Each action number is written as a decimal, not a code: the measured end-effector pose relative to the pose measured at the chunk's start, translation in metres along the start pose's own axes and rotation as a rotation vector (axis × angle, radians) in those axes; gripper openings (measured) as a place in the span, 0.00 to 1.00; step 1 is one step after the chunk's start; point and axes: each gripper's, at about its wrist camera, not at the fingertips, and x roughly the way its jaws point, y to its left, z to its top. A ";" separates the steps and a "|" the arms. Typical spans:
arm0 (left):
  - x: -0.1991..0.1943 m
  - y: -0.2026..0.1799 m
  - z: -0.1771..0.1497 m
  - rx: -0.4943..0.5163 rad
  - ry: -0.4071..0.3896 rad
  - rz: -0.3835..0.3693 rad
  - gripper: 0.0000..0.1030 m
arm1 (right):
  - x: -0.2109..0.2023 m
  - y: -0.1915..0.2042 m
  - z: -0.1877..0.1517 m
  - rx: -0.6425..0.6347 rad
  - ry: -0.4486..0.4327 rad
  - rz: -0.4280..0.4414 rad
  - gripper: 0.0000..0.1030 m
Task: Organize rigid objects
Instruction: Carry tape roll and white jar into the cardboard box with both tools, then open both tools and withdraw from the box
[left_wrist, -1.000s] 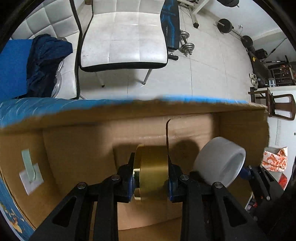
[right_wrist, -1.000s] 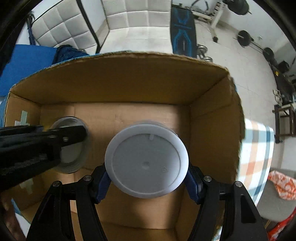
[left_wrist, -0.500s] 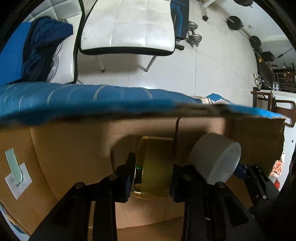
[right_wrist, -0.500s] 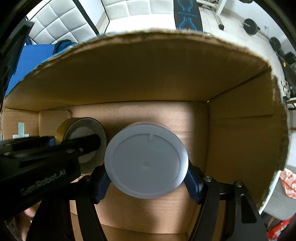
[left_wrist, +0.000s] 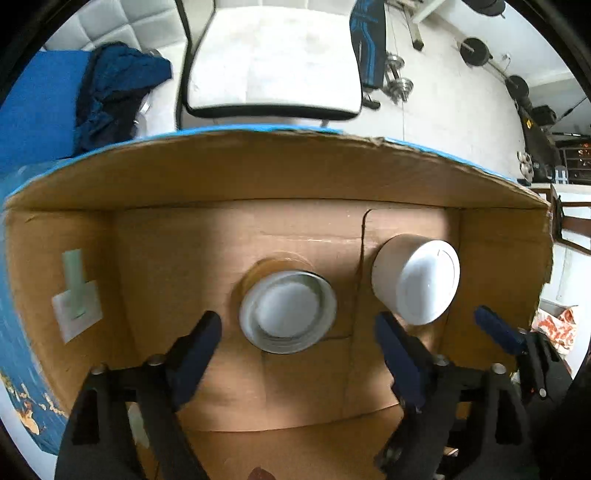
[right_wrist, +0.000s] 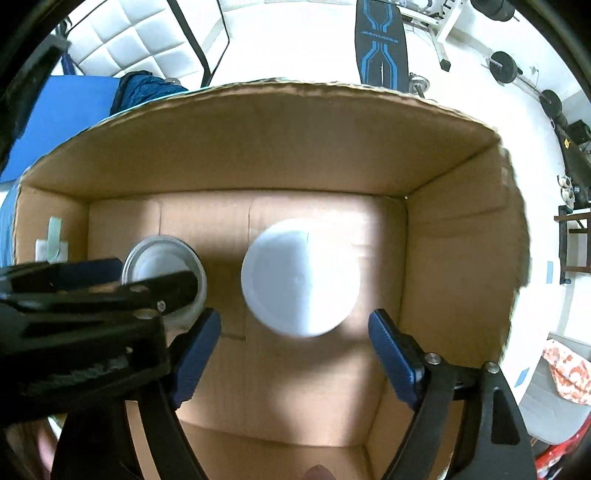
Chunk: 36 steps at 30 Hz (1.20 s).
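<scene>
A gold tin with a white end (left_wrist: 288, 312) lies on the floor of an open cardboard box (left_wrist: 280, 173). A white plastic jar (left_wrist: 415, 280) lies to its right. My left gripper (left_wrist: 295, 343) is open above the tin, not touching it. My right gripper (right_wrist: 295, 350) is open above the white jar (right_wrist: 301, 277), which lies free on the box floor (right_wrist: 280, 391). The tin also shows in the right wrist view (right_wrist: 164, 275), partly behind the left gripper's finger (right_wrist: 110, 302).
The box walls (right_wrist: 465, 236) rise on all sides of both grippers. A taped patch (left_wrist: 75, 295) sits on the left wall. Behind the box are a white chair (left_wrist: 273, 66), blue cloth (left_wrist: 118, 92), and gym weights (left_wrist: 399, 85) on the floor.
Both grippers have opened and let go. The gold tin and the white jar now rest on the box floor, and both grippers have drawn back and up.
</scene>
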 end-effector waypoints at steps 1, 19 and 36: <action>-0.004 0.001 -0.004 0.004 -0.017 0.013 0.88 | -0.004 0.005 -0.004 0.000 -0.009 -0.008 0.99; -0.114 0.011 -0.137 0.013 -0.367 0.089 0.95 | -0.088 0.017 -0.101 0.048 -0.182 0.010 1.00; -0.167 0.003 -0.247 0.052 -0.530 0.131 0.95 | -0.168 0.023 -0.195 0.040 -0.352 0.062 1.00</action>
